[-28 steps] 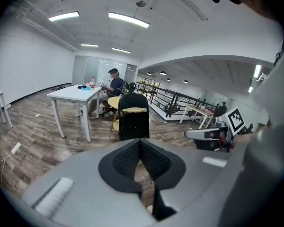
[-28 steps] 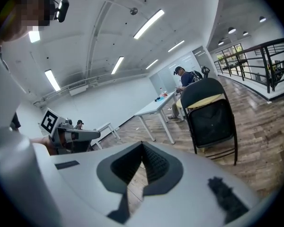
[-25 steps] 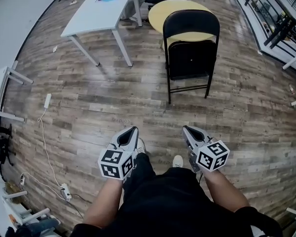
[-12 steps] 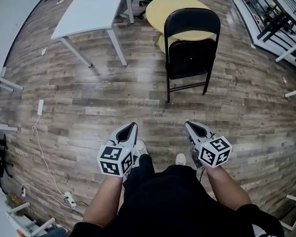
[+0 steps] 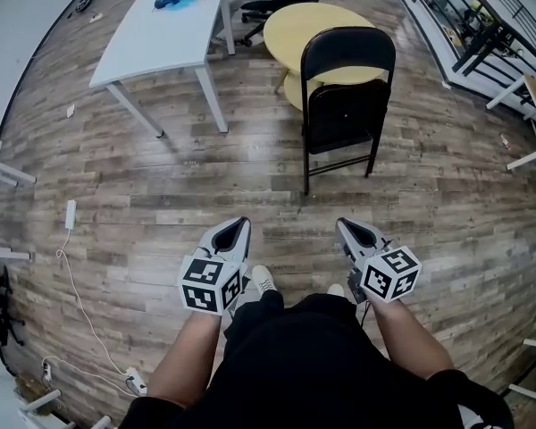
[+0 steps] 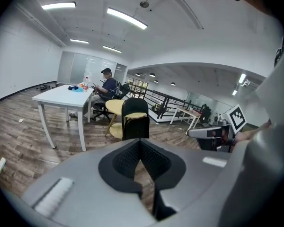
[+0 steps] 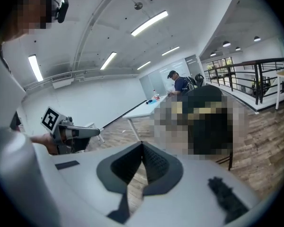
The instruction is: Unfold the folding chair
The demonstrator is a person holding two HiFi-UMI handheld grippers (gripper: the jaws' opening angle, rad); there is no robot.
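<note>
On the wood floor (image 5: 143,195) the chair (image 5: 344,105) stands well ahead, so the left claw (image 5: 239,229) and right claw (image 5: 343,227), both pressed together and empty, should spread only near its backrest.

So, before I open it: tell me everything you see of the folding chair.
The folding chair is black, with a thin tube frame, a rounded back panel and its seat flipped up flat. It stands upright, folded, on the wood floor in front of a round yellow table; whether they touch is unclear.
</note>
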